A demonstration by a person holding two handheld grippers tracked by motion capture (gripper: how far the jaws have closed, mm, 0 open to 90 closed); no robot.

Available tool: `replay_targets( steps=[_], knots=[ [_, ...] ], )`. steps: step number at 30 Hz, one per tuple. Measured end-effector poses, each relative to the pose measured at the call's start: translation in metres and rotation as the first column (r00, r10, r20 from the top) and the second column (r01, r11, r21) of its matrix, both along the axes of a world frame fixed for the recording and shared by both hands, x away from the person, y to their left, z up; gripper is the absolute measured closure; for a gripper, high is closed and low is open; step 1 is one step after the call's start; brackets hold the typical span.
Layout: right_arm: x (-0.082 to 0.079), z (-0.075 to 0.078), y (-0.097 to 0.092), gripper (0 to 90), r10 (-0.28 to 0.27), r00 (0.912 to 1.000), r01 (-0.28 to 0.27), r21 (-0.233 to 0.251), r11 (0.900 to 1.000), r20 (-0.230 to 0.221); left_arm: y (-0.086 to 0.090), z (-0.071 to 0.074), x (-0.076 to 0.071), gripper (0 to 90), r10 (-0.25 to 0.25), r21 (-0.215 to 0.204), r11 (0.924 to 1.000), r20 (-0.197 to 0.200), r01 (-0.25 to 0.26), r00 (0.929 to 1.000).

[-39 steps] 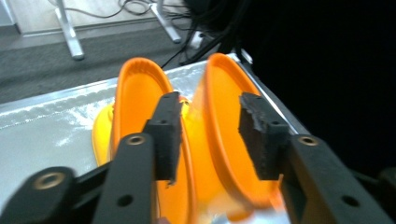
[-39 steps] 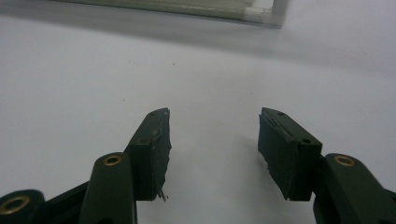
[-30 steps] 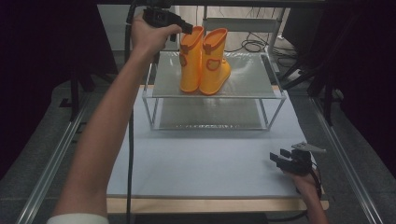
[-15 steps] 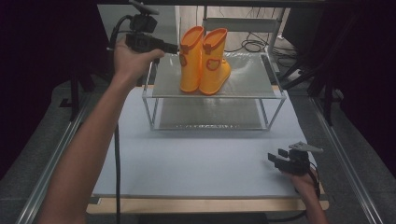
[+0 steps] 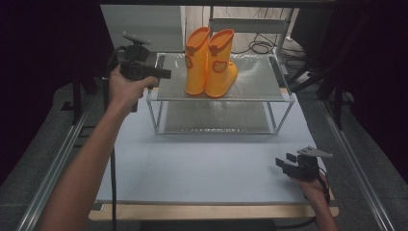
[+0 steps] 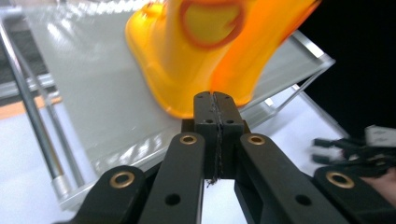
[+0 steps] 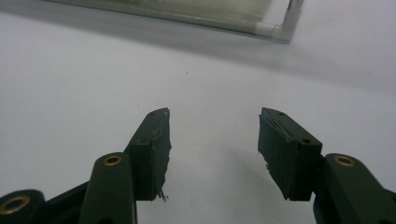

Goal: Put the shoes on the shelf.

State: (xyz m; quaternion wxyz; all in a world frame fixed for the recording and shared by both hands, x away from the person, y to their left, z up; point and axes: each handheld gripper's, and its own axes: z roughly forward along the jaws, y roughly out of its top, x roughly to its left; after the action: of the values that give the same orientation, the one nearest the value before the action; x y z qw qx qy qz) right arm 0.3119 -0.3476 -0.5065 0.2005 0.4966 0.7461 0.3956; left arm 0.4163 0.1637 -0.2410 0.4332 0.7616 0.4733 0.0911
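Beside the rack (image 5: 284,94), left gripper (image 5: 163,73) has drawn back from boots (image 5: 211,62).

The pair of boots (image 5: 210,62) is bright orange-yellow, each with a darker orange round emblem on the shaft, possibly an animal face, though it is too small to be sure. They stand on a shelf rack (image 5: 269,84) of pale grey panels and silvery metal rods, over a white table mat (image 5: 207,163) edged with light wood. Both grippers are black with brass-coloured rivets, the left gripper (image 6: 215,100) and right gripper (image 7: 212,149) alike.
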Motion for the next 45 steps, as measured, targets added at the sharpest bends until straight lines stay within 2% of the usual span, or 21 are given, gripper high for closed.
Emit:
replay_targets(
  steps=[2, 7, 10, 15, 24, 27, 30, 31, 34, 36, 37, 45],
  knots=[
    [0.0, -0.001, -0.001, 43.9, -0.002, 1.0, 0.002, -0.005, 1.0, 0.002, 0.001, -0.013, 0.005, 89.8, 0.004, -0.006, 1.0, -0.02, -0.005, 0.9998],
    [0.0, -0.001, -0.002, 43.9, -0.007, 1.0, 0.007, -0.001, 1.0, 0.001, -0.001, -0.042, 0.018, 89.8, 0.024, 0.026, 0.9994, -0.057, -0.023, 0.9981],
    [0.0, -0.001, -0.002, 43.9, -0.01, 0.9999, 0.01, -0.001, 0.9999, 0.001, -0.003, -0.06, 0.029, 89.8, 0.054, 0.037, 0.998, -0.077, -0.051, 0.9956],
    [-0.001, -0.002, -0.003, 43.9, -0.012, 0.9999, 0.012, -0.005, 0.9999, 0.004, -0.009, -0.077, 0.044, 89.8, 0.085, 0.053, 0.9954, -0.092, -0.08, 0.9921],
    [-0.001, -0.003, -0.003, 43.9, -0.019, 0.9998, 0.019, -0.009, 0.9998, 0.0, -0.025, -0.087, 0.063, 89.8, 0.101, 0.074, 0.9928, -0.097, -0.094, 0.9902],
    [-0.001, -0.003, -0.005, 43.9, -0.023, 0.9997, 0.023, -0.008, 0.9997, 0.001, -0.032, -0.09, 0.068, 89.8, 0.095, 0.071, 0.9936, -0.1, -0.088, 0.9905],
    [-0.002, -0.003, -0.006, 43.9, -0.029, 0.9996, 0.029, -0.004, 0.9996, 0.001, -0.04, -0.092, 0.072, 89.8, 0.087, 0.037, 0.9958, -0.109, -0.083, 0.9902],
    [-0.002, -0.003, -0.007, 43.9, -0.029, 0.9996, 0.029, -0.005, 0.9996, 0.003, -0.042, -0.092, 0.073, 89.8, 0.089, 0.056, 0.9949, -0.107, -0.083, 0.9903],
    [-0.002, -0.002, -0.009, 44.0, -0.035, 0.9994, 0.035, 0.0, 0.9994, 0.005, -0.044, -0.091, 0.074, 89.9, 0.072, 0.035, 0.997, -0.111, -0.068, 0.9912],
    [-0.002, -0.002, -0.009, 44.0, -0.036, 0.9993, 0.036, 0.001, 0.9993, 0.005, -0.049, -0.089, 0.072, 90.0, 0.079, 0.07, 0.9949, -0.089, -0.073, 0.9929],
    [-0.002, -0.003, -0.009, 44.0, -0.035, 0.9994, 0.035, 0.0, 0.9994, 0.004, -0.049, -0.089, 0.072, 90.0, 0.076, 0.074, 0.9948, -0.089, -0.07, 0.9931],
    [-0.002, -0.002, -0.006, 44.0, -0.03, 0.9996, 0.029, 0.001, 0.9996, 0.002, -0.049, -0.088, 0.072, 90.0, 0.074, 0.05, 0.9963, -0.091, -0.07, 0.9931]
  ],
)
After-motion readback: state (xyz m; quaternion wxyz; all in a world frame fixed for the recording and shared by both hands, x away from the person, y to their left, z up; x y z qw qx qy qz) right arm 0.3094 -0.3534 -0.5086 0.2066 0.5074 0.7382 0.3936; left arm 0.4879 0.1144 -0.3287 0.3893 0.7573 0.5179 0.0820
